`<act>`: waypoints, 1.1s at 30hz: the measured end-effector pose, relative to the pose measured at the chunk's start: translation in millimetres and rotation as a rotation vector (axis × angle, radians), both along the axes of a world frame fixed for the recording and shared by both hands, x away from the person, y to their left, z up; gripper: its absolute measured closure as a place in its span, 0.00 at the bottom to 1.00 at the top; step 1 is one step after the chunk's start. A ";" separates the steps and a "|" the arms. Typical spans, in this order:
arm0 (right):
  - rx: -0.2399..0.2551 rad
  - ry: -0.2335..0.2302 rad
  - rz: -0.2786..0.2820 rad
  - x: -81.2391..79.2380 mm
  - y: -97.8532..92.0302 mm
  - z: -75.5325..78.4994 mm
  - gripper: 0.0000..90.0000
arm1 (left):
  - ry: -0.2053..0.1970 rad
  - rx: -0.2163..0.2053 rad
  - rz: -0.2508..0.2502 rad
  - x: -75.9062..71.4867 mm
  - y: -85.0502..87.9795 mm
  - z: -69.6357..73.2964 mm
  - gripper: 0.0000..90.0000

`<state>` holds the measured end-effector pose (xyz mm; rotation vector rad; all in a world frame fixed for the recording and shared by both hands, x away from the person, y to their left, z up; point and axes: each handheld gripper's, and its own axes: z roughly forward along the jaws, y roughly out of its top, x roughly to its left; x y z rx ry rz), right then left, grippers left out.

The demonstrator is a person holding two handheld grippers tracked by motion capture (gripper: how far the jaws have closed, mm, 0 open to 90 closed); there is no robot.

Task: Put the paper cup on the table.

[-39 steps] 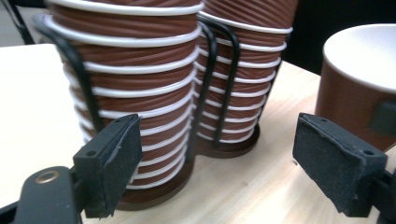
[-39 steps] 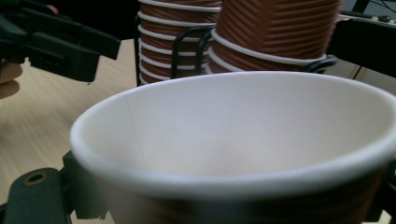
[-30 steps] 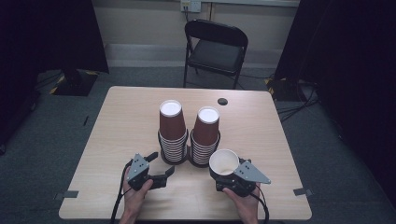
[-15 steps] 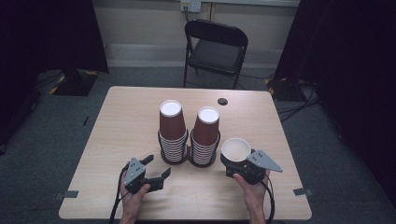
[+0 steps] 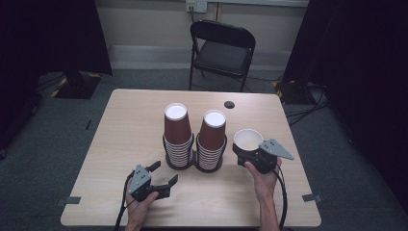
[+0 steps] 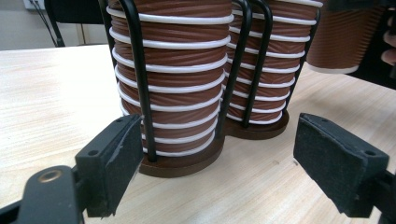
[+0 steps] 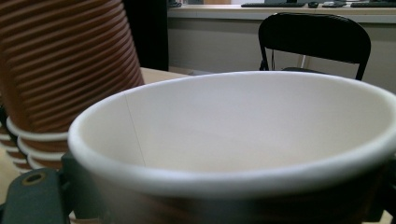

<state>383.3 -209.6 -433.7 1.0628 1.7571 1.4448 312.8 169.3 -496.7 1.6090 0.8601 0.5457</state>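
1. Table (image 5: 120, 125): pale wood, bearing every item below.
2. Two cup stacks (image 5: 178, 139) (image 5: 212, 142): brown ribbed paper cups, mouth down in black wire holders, side by side at table centre.
3. Single cup (image 5: 248, 140): mouth up, white inside, lifted clear of the table. Over the last second it has moved rightward, away from the right stack; judged freshly separated and on its way to a resting place.
4. Right gripper (image 5: 257, 156): clenched on the single cup's wall, to the right of the stacks.
5. Left gripper (image 5: 161, 174): jaws spread, holding nothing, resting near the left stack's base; position hardly changed.
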 end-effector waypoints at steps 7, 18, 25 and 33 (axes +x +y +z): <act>0.014 0.029 -0.022 25.4 -4.2 0.6 0.12 | -0.028 0.004 -0.008 -3.3 0.4 -0.3 0.17; 0.030 0.028 -0.062 55.2 -4.4 -5.9 0.11 | -0.086 0.010 0.002 -8.8 -0.5 -1.1 0.18; 0.025 0.069 -0.060 72.2 4.0 -30.2 0.11 | -0.097 -0.019 0.001 -10.5 1.9 -2.0 0.18; 0.031 0.085 -0.057 76.7 6.0 -41.8 0.11 | -0.108 -0.018 -0.007 -11.0 2.4 -2.1 0.18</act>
